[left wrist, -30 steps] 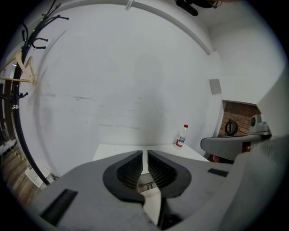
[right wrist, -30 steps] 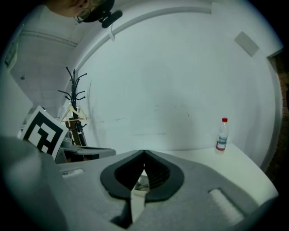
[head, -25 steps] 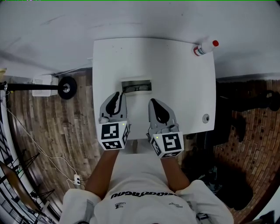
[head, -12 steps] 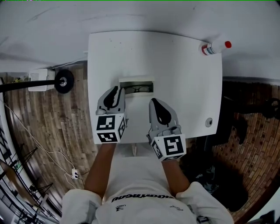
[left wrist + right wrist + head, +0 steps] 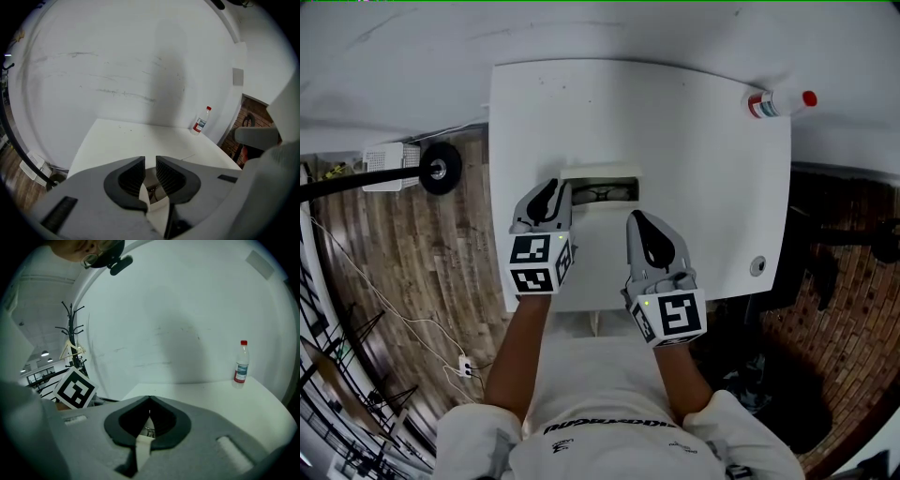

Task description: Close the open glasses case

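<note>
The open glasses case [image 5: 600, 190] lies on the white table [image 5: 703, 187], with dark glasses showing inside it. My left gripper [image 5: 549, 187] sits at the case's left end, its jaws a narrow gap apart with nothing clamped. In the left gripper view, my left gripper [image 5: 150, 162] frames a sliver of the case [image 5: 151, 191] through that gap. My right gripper [image 5: 639, 218] rests just short of the case's near right corner, shut and empty. In the right gripper view, my right gripper [image 5: 149, 400] has its tips touching, and the case [image 5: 147, 431] shows through the hollow below them.
A clear bottle [image 5: 780, 101] with a red cap lies at the table's far right corner; it also shows as the bottle [image 5: 200, 121] and the bottle [image 5: 241, 363]. A round grommet [image 5: 757, 266] sits near the right edge. Wood floor and a black wheel [image 5: 439, 171] lie left of the table.
My left gripper has moved forward, from just short of the case to beside its left end. The right gripper has kept its place near the case's front.
</note>
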{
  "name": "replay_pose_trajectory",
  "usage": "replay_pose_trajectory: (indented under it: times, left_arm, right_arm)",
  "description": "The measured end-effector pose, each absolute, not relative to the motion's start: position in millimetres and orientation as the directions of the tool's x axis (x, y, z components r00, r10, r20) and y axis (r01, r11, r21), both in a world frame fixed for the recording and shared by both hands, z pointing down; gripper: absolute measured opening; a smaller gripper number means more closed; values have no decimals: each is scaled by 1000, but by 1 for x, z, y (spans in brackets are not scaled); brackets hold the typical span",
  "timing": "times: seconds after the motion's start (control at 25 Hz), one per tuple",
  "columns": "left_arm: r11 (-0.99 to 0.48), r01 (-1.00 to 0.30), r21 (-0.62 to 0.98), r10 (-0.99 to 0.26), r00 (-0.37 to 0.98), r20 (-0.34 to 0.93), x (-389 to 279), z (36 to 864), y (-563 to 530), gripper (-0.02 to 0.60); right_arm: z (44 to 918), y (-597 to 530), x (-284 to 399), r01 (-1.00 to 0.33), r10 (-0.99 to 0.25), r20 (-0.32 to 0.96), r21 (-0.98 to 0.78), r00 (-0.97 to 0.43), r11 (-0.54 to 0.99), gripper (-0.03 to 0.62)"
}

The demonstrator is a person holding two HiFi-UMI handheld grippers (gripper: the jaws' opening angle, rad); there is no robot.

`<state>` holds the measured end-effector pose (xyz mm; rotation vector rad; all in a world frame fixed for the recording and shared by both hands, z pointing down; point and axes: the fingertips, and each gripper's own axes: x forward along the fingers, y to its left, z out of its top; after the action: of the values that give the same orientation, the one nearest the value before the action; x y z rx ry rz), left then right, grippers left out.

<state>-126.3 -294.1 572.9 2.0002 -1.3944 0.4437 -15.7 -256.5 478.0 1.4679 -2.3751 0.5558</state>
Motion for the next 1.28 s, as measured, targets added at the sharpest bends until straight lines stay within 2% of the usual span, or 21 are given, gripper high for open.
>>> replay_pose_trajectory:
  times: [0.96,1.28]
  left_arm:
    - [-239,-908,343,-656,412,633,-123,608,-299,67]
    - [-236,-907,347,-646,414,641,-123,609,-297,51]
  right_arm:
    - [493,-248,-15,-906,-780,464,-170,-420,388,2]
    - [498,-248,-14,-906,-773,475,-174,-421,387,2]
